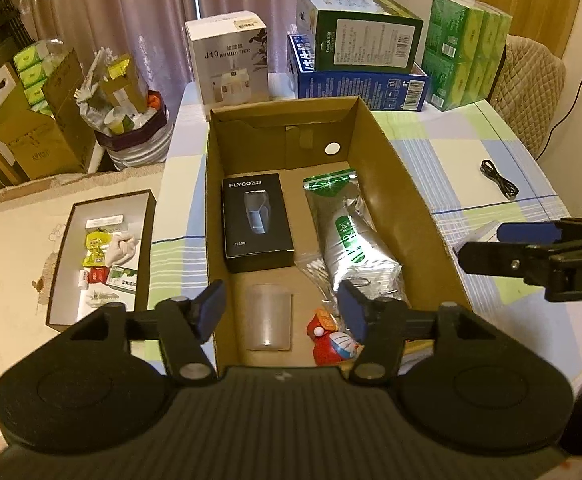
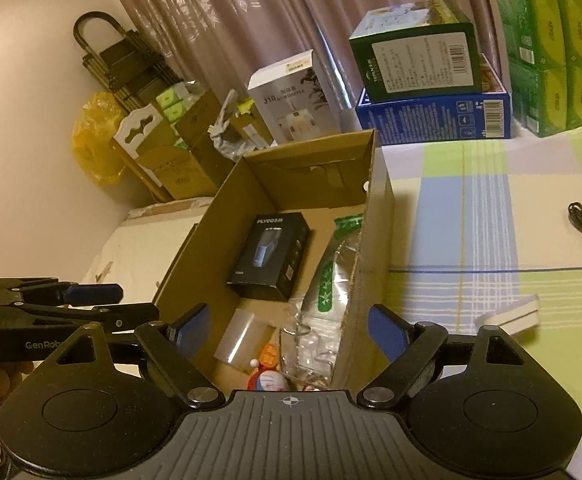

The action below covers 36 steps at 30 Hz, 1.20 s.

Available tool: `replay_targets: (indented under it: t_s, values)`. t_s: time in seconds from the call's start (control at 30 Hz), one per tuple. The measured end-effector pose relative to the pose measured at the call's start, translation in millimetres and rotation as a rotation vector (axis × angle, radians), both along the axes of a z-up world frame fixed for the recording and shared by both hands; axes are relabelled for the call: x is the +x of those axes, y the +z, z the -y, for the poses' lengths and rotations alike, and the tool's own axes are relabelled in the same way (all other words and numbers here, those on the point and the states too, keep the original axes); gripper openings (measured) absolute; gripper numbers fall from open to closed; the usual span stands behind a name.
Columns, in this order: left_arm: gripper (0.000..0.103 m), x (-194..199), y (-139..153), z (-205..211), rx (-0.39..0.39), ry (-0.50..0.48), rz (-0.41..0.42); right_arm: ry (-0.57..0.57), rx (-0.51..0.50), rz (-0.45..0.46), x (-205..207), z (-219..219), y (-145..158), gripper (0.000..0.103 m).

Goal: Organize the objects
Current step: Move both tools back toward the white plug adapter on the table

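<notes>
Box: I see an open cardboard box (image 1: 395, 152) on the checked tablecloth (image 1: 491, 168).
Contents: black shaver carton (image 1: 257, 220), silver pouch (image 1: 351, 236), clear cup (image 1: 269, 316), red toy (image 1: 333, 344).
Left gripper (image 1: 283, 312): spread, empty, above the box's near end.
Right gripper (image 2: 287, 330): spread, empty, straddling the box's right wall.

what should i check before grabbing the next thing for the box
1. Left claw open and empty: ok.
2. Right claw open and empty: ok.
3. Free floor in the box: ok, bare at the far end.
4. Cable on the table, clear of other things: ok.
5. White block right of the box, unobstructed: ok.
6. Which item goes next: cannot tell.
</notes>
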<state>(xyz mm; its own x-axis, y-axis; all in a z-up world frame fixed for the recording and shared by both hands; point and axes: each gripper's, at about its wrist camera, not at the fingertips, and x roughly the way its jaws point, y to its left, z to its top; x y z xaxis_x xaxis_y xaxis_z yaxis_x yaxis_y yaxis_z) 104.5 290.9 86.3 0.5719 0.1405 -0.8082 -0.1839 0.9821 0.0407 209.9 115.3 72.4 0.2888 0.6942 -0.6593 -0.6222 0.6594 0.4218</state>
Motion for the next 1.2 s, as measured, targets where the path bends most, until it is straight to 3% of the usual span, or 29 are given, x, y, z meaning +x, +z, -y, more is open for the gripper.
replay_targets:
  t_s: [0.07,0.13,0.3,0.4,0.67,0.8,1.2]
  values:
    - [0.059,-3,3,4,-0.004,-0.003,0.004,-0.002,-0.004,0.010,-4,4,3,0.083]
    - [0.068,-6,5,10,0.003,-0.007,0.006,-0.004,-0.017,0.020,-8,9,5,0.083]
    - [0.071,-15,13,26,0.012,-0.013,0.016,-0.011,-0.030,0.034,-20,25,8,0.083]
    - [0.081,-21,20,35,0.013,-0.014,0.032,-0.021,-0.036,0.046,-25,36,12,0.083]
    - [0.091,-34,34,65,0.021,-0.034,0.062,-0.041,-0.041,0.091,-38,69,29,0.083]
    - [0.101,-38,42,79,0.023,-0.047,0.084,-0.052,-0.042,0.122,-43,88,36,0.083]
    - [0.102,-36,51,132,0.026,-0.097,0.147,-0.192,-0.071,0.142,-27,175,34,0.083]
